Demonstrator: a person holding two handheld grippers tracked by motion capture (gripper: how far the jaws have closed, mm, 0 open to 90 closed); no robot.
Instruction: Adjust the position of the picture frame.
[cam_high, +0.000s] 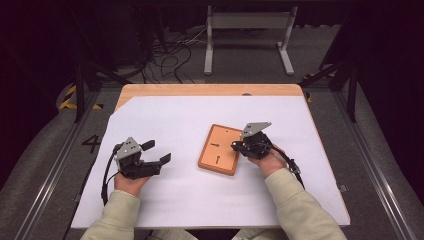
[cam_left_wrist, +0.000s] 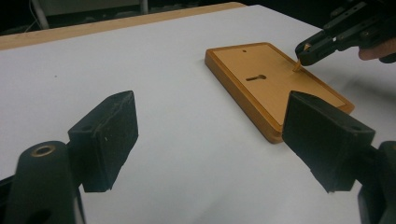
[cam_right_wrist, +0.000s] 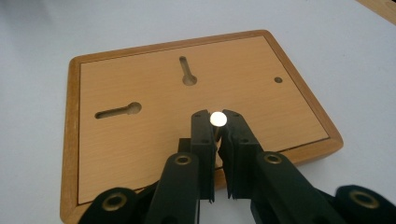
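Note:
A flat wooden board with two keyhole slots and a small round hole lies on the white sheet at the table's middle. My right gripper is shut on a small pin with a bright round head, held upright over the board's face near its right edge. In the left gripper view the pin's tip meets the board below the right gripper. My left gripper rests open to the board's left, nothing between its jaws.
A white sheet covers most of the wooden table. Beyond the far edge stand a grey metal frame and loose cables on the floor. White sheet lies bare between the left gripper and the board.

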